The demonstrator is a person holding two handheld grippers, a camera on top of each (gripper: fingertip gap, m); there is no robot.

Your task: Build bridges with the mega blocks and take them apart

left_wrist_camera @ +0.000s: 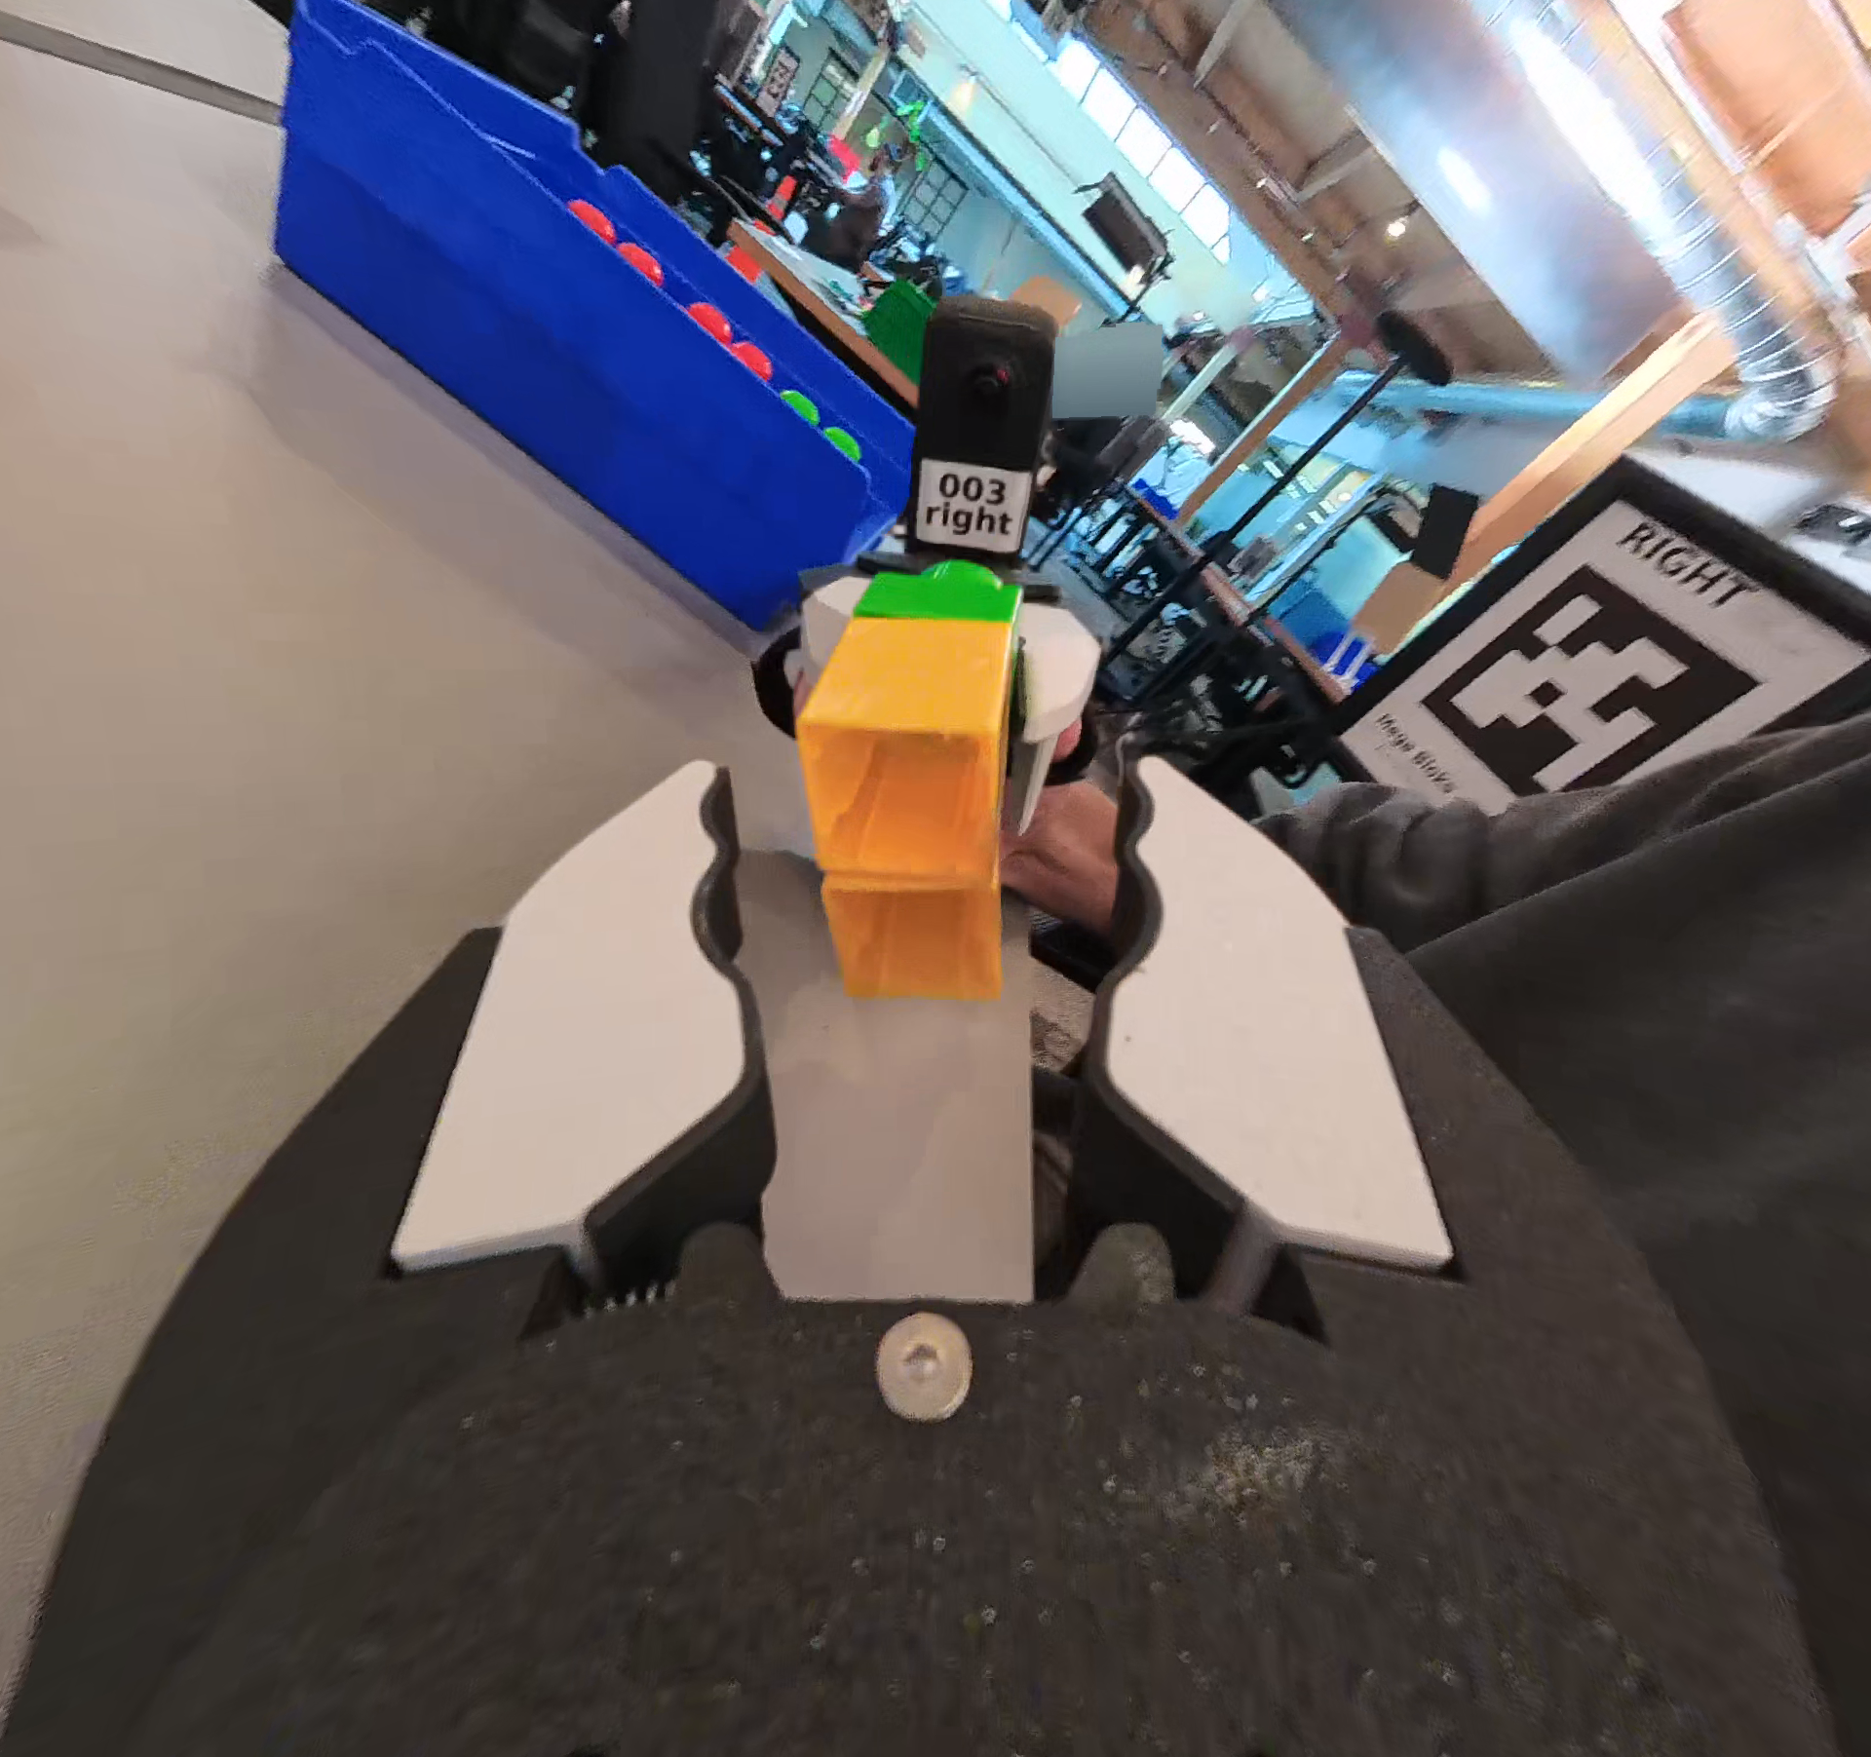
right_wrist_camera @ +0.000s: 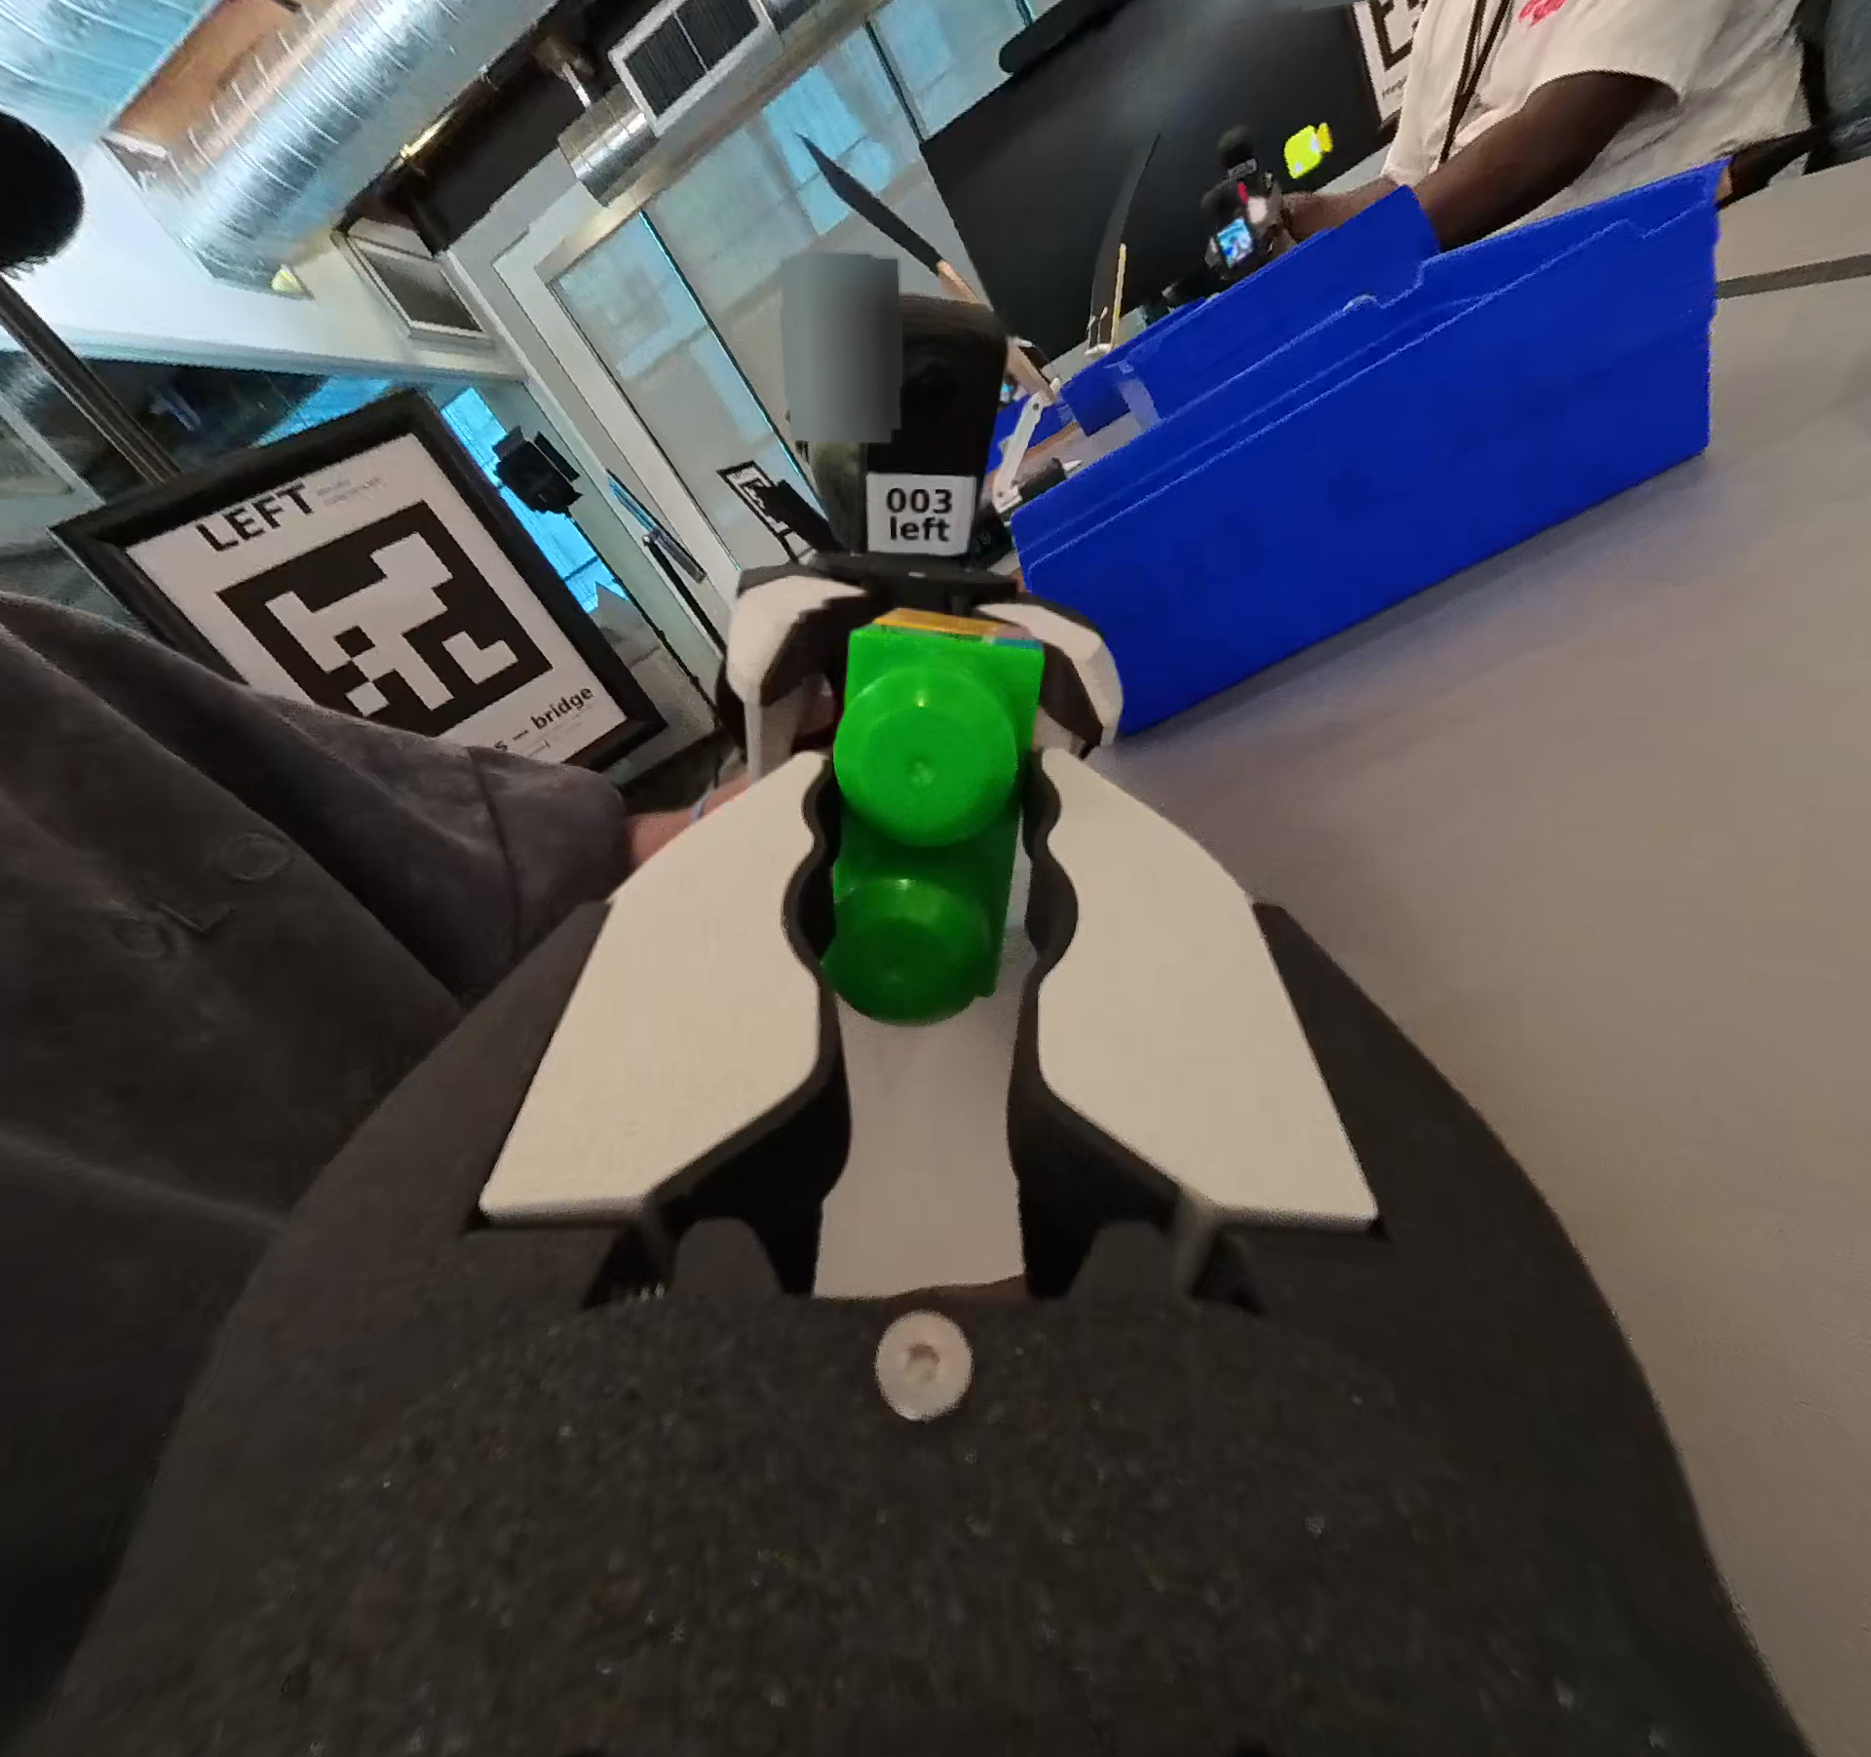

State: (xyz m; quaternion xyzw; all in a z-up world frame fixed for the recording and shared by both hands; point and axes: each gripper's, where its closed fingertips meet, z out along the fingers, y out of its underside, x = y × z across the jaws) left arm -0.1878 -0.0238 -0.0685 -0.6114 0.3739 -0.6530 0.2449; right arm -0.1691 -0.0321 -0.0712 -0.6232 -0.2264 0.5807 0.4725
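Observation:
A green two-stud block (right_wrist_camera: 921, 777) is joined to a yellow block (left_wrist_camera: 901, 747) and held in the air above the table. My right gripper (right_wrist_camera: 921, 797) is shut on the green block's sides, studs pointing at its camera. In the left wrist view the green block (left_wrist_camera: 937, 595) sits behind the yellow one, whose hollow underside faces the camera, with the right gripper's white fingers (left_wrist_camera: 1058, 676) around it. My left gripper (left_wrist_camera: 921, 797) is open, its fingertips either side of the yellow block with a gap on both sides. Its fingers (right_wrist_camera: 769, 645) show beyond the green block.
A blue bin (left_wrist_camera: 506, 342) (right_wrist_camera: 1367, 493) stands on the grey table (left_wrist_camera: 202, 696), with red studs (left_wrist_camera: 638, 261) and green studs (left_wrist_camera: 810, 407) showing inside. Framed tag boards (left_wrist_camera: 1590, 676) (right_wrist_camera: 375, 615) stand nearby. A dark sleeve (right_wrist_camera: 202, 898) is close. Another person (right_wrist_camera: 1569, 68) is behind the bin.

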